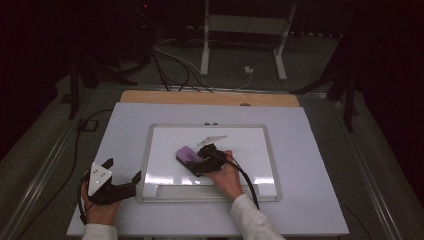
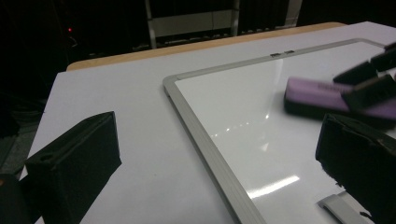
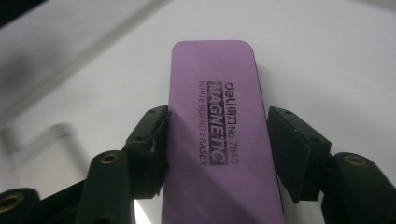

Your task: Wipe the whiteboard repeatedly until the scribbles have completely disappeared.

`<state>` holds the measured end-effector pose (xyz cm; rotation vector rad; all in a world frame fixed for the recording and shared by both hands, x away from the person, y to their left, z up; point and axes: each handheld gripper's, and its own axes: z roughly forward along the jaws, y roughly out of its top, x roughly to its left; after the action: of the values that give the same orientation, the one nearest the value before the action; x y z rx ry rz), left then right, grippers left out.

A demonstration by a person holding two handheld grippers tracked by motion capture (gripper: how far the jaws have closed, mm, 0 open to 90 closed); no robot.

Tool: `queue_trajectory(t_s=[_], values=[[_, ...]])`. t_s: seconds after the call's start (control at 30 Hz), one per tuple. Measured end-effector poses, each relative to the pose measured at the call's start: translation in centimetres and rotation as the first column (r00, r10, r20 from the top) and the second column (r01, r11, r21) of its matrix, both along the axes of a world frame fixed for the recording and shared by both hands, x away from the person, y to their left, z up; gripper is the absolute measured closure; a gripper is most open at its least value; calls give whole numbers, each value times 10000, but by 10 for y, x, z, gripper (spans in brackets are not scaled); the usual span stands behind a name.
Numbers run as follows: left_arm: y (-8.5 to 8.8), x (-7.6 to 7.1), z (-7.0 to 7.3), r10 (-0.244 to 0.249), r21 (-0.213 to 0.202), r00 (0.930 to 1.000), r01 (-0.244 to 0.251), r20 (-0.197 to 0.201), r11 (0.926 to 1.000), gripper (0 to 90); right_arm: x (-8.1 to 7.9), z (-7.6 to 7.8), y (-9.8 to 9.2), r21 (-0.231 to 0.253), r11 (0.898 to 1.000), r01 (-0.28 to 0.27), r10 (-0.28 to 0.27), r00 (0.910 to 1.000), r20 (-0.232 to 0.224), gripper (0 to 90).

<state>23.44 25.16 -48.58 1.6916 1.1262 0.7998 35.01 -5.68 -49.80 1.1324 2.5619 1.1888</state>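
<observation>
A purple whiteboard eraser (image 1: 185, 154) (image 2: 312, 92) (image 3: 212, 93) lies flat on the silver-framed whiteboard (image 1: 240, 145) (image 2: 224, 102) (image 3: 327, 56), left of its middle. My right gripper (image 1: 201, 161) (image 3: 215, 144) is shut on the eraser, one black pad on each long side. A faint grey smear (image 1: 210, 138) marks the board just beyond the eraser. My left gripper (image 1: 123, 170) (image 2: 215, 172) rests on the table at the board's near left corner, open, with nothing between its fingers; its jaws straddle the board's frame.
The board sits on a white table cover (image 1: 125, 130) with a wooden edge (image 1: 210, 98) at the back. A pen tray (image 1: 185, 191) runs along the board's near side. Cables (image 1: 170, 70) and a white stand (image 1: 245, 30) are on the floor beyond.
</observation>
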Motion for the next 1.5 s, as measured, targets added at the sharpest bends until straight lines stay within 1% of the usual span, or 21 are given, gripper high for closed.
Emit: queue_trajectory(t_s=[0.07,0.17,0.23,0.3,0.33,0.4,0.47,0.53,0.6,0.67,0.73,0.8,0.9,0.93,1.0,1.03,1.13,1.23,1.33,1.4,1.5], values=[[1,0,0,20,-7,10000,-20,-4,10000,8,-9,0,12,12,9983,-585,585,9983,-18,415],[1,0,0,15,7,10000,-15,-2,10000,8,-19,0,26,120,9906,-1364,1365,9906,-91,415],[1,0,0,4,-1,10000,-4,11,10000,8,-20,0,30,144,9882,-1527,1529,9882,-102,415],[1,0,0,23,-14,10000,-23,2,10000,8,-17,0,26,408,9870,-1555,1570,9869,-360,415],[1,0,0,31,-35,10000,-31,16,10000,8,-14,0,23,421,9891,-1414,1431,9889,-397,415],[1,0,0,49,-61,10000,-48,27,10000,8,-8,0,15,156,9959,-896,899,9957,-219,415],[1,-1,0,38,-57,10000,-38,33,10000,8,0,1,4,-92,9998,-202,201,9998,-57,416],[1,0,0,33,-57,10000,-33,32,10000,8,8,1,-9,-155,9988,459,-459,9989,-14,416],[1,0,0,35,-44,10000,-35,22,10000,8,13,1,-19,-219,9941,1067,-1066,9943,65,416],[1,0,0,19,-27,10000,-19,16,10000,7,15,1,-23,-102,9934,1146,-1146,9934,-70,415],[0,0,0,11,-14,10000,-11,7,10000,8,11,1,-18,-271,9960,849,-848,9964,71,416],[0,0,0,-10,-7,10000,10,-2,10000,8,3,1,-8,-152,9996,240,-240,9997,-8,415],[0,0,0,-12,2,10000,12,12,10000,8,-9,0,10,97,9971,-756,757,9971,-78,415],[0,0,0,2,3,10000,-2,3,10000,8,-12,0,15,32,9954,-959,959,9954,-5,415],[1,0,0,16,-7,10000,-16,1,10000,8,-12,0,18,-50,9949,-1004,1005,9949,102,415],[1,0,0,16,-17,10000,-16,9,10000,8,-10,0,16,-1,9964,-852,852,9963,69,415],[2,-1,0,46,-83,10000,-45,24,10000,8,3,0,2,-166,9998,104,-101,9998,196,415],[2,-1,0,44,-78,10000,-44,24,10000,8,19,0,-19,-340,9923,1195,-1185,9925,285,415],[2,0,0,32,-62,10000,-32,23,10000,8,31,1,-40,-495,9740,2211,-2195,9749,369,415],[2,0,0,23,-26,10000,-23,-1,10000,8,39,1,-57,-593,9533,2963,-2945,9549,371,415],[1,0,0,24,-34,10000,-24,-14,10000,8,45,2,-77,-819,9255,3698,-3673,9290,443,415]])
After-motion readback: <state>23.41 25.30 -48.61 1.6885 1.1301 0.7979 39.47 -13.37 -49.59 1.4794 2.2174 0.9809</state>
